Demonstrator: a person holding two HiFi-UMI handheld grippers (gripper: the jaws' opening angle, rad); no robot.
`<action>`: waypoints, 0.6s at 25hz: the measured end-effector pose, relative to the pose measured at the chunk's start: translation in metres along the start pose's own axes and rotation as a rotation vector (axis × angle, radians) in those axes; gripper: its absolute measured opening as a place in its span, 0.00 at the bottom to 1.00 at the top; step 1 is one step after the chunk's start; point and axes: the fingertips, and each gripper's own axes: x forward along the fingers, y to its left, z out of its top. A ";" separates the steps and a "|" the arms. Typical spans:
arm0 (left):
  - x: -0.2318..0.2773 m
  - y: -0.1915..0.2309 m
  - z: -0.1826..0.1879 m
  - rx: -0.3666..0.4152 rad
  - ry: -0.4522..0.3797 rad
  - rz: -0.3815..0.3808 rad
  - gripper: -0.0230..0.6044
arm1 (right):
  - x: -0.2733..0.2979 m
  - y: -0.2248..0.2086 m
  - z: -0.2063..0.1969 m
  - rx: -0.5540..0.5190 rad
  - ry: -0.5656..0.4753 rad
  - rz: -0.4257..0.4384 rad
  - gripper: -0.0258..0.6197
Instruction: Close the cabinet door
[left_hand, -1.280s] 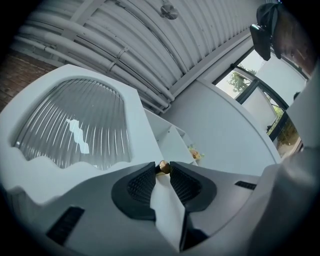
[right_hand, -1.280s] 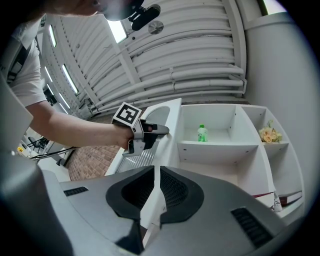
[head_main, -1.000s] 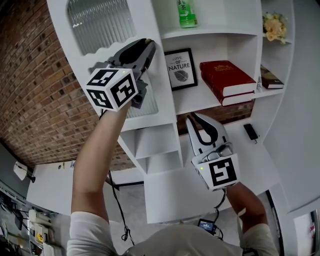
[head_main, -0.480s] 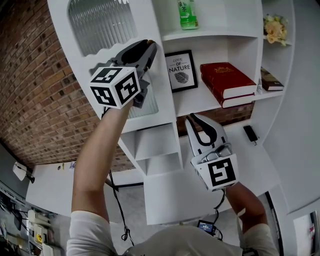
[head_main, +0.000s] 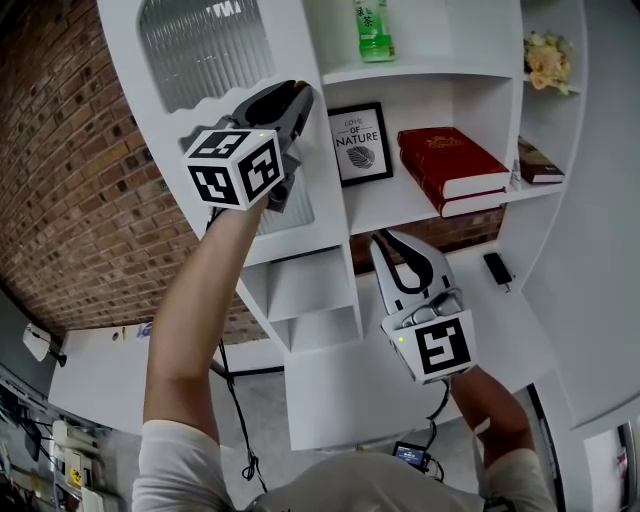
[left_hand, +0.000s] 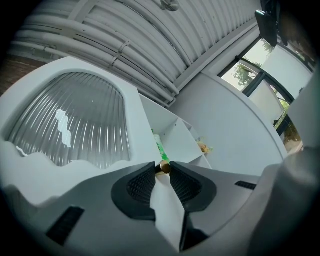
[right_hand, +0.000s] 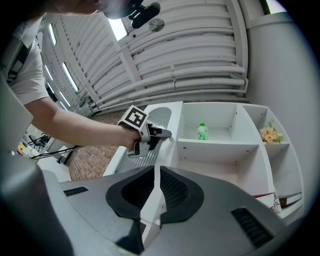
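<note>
Head view is showing the right gripper (head_main: 385, 238) nearest, hovering with jaws together on nothing, the left gripper (head_main: 299, 92) pinching the brass knob (left_hand: 164, 168) on the cabinet door (head_main: 195, 45) standing left of the open shelves, and compartments beyond holding one green bottle (head_main: 372, 28), one framed picture (head_main: 361, 142) and two red books (head_main: 450, 165).

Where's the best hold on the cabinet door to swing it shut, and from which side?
The small brass knob at the free edge of the door. Come at that edge head-on, one jaw on each side of the knob: it is the only part that sticks out, and the rest looks flat, with nothing to pinch. The left tongs are closed on it that way.
</note>
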 end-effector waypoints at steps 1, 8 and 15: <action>0.000 0.000 0.000 0.001 0.001 0.003 0.18 | -0.001 0.000 0.000 0.000 0.001 -0.001 0.12; 0.000 0.000 0.000 0.000 -0.002 0.006 0.18 | -0.004 -0.001 -0.002 0.001 0.008 -0.007 0.12; -0.006 -0.003 0.002 -0.042 -0.017 -0.025 0.18 | -0.004 0.001 0.002 -0.005 -0.003 -0.011 0.12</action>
